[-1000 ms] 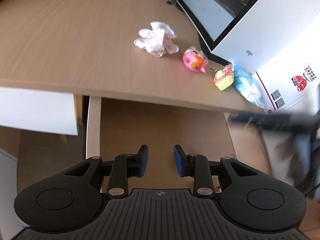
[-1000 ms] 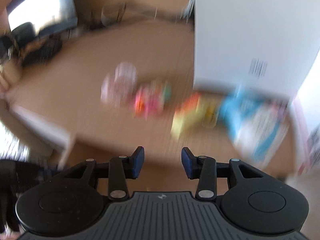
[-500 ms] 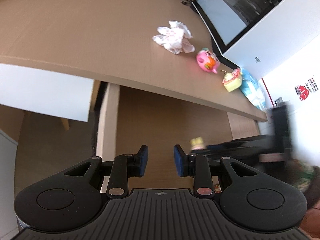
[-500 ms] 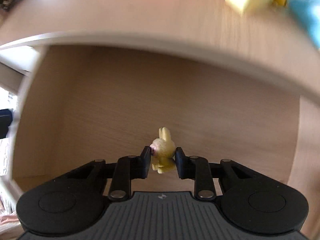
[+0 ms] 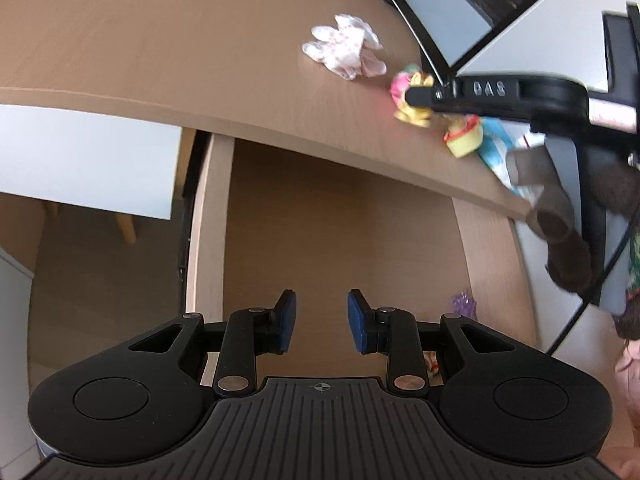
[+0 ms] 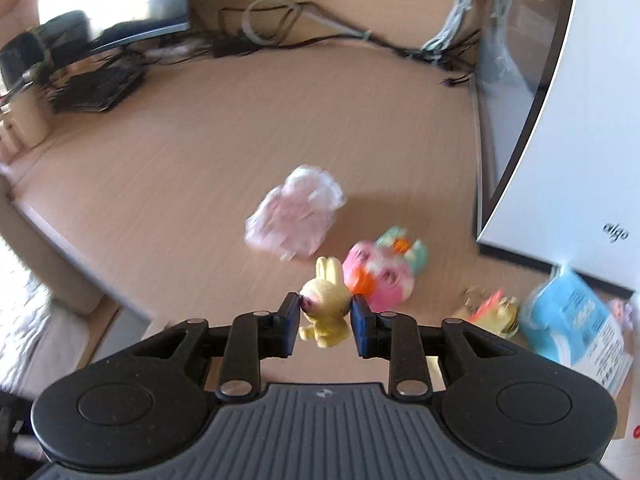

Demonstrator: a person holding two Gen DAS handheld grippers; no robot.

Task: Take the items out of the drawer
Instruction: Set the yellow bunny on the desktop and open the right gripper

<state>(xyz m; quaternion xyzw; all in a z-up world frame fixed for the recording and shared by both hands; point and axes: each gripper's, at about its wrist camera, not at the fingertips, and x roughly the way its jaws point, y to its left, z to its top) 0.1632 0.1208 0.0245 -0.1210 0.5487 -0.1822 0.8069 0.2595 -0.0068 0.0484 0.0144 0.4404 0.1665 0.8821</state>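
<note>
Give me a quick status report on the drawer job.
Right gripper shut on yellow bunny toy, above the desk. Left gripper open, empty, over the drawer. Purple item left inside. Nothing blocking.

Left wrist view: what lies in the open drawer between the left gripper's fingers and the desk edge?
Bare wooden drawer floor in that stretch. A small purple trinket sits off to the right of the left gripper.

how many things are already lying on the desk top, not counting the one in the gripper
4: a crumpled pink wrapper, a pink round toy beside it, a yellow keychain toy, and a blue packet by the white box. More may be hidden.
</note>
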